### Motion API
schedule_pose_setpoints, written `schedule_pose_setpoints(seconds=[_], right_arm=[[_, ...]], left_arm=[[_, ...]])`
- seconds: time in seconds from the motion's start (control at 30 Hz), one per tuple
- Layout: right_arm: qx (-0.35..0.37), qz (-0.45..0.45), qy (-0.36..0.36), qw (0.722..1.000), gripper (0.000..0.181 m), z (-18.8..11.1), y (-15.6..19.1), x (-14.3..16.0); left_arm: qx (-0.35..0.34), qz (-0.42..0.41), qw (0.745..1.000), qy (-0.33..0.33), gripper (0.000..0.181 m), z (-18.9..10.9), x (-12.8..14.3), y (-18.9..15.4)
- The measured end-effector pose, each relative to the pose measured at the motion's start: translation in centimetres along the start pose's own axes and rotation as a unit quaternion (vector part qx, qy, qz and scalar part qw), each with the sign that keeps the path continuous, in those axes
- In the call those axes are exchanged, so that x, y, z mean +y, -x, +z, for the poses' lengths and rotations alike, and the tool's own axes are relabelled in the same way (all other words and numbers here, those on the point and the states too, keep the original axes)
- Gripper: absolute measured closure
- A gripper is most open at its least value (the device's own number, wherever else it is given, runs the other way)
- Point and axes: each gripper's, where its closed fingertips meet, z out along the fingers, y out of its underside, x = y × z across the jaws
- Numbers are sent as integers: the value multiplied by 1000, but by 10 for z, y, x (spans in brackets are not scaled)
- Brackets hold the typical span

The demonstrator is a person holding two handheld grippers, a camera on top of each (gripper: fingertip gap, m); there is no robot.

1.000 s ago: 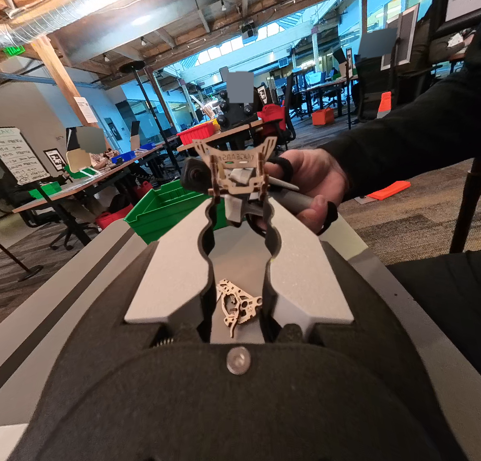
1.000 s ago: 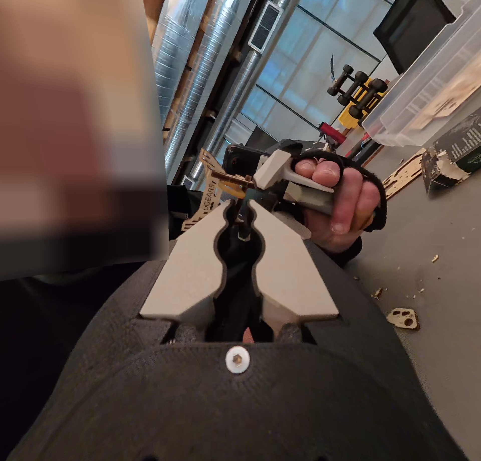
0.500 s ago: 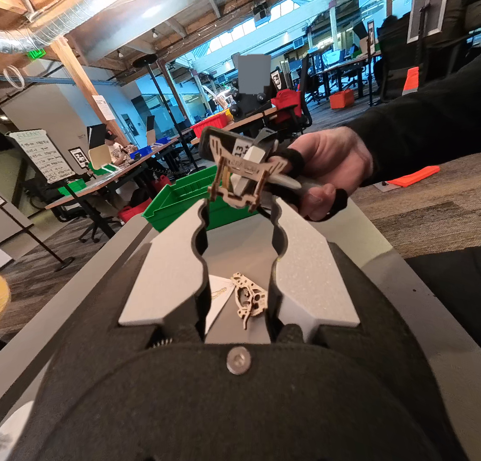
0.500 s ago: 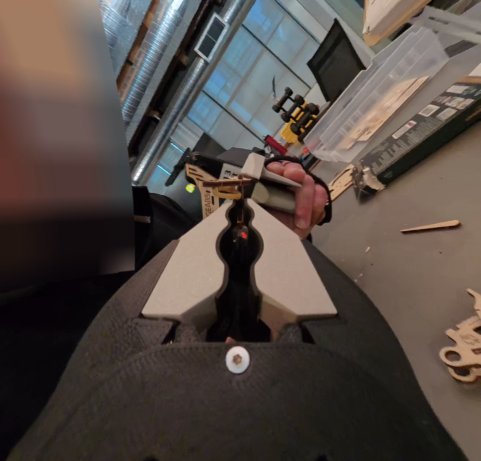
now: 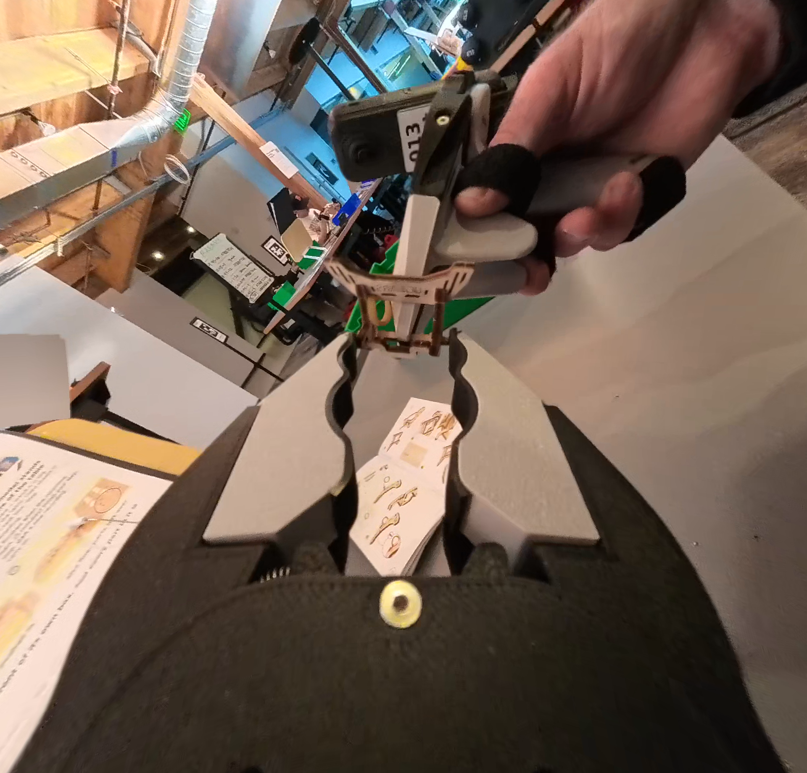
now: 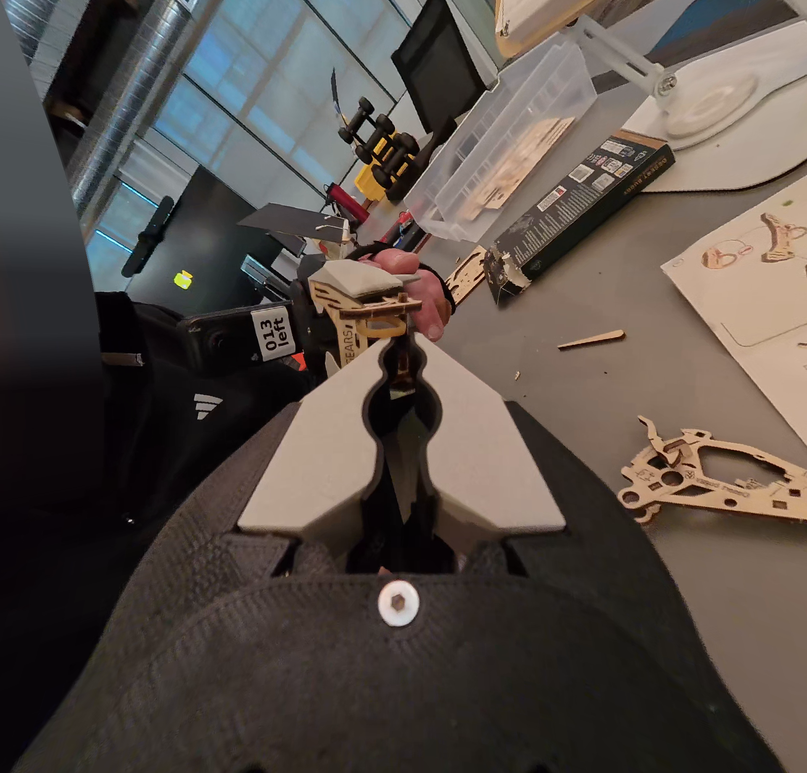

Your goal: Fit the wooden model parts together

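My left gripper is shut on a small wooden frame assembly, gripping its lower legs between the fingertips and holding it in the air above the table. My right gripper, held by a hand, comes in from above. It is nearly closed on a thin small wooden piece that meets the assembly. In the left wrist view the right gripper's fingers reach down into the frame. In the right wrist view one left finger lies across the assembly.
On the grey table lie a flat wooden cut-out part, an instruction sheet, a wooden stick, a black box and a clear plastic bin. An open booklet lies below the left gripper. A green bin stands behind. Left and right tips are no more than a few centimetres apart.
Both grippers have tilted and swung over the table while staying joined at the assembly. The right gripper now comes down from above. The booklet has replaced the flat part under the left gripper.
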Motion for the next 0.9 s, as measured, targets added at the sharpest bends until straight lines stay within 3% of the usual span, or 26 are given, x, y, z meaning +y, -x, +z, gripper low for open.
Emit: schedule_pose_setpoints(seconds=[0.47, 0.6, 0.67, 0.9], right_arm=[[122, -90, 37, 988, 174, -4, -7, -3], [120, -109, 42, 986, 181, -3, -2, -2], [97, -111, 36, 988, 181, -3, 3, -3], [-87, -16, -19, 996, 181, -2, 26, -8]], left_arm=[[-17, 25, 999, 21, 143, 2, 3, -1], [-20, 22, 999, 14, 143, 2, 1, 0], [-19, 8, 1000, -3, 143, -1, -4, 2], [-9, -60, 996, -64, 144, -9, -21, 8]])
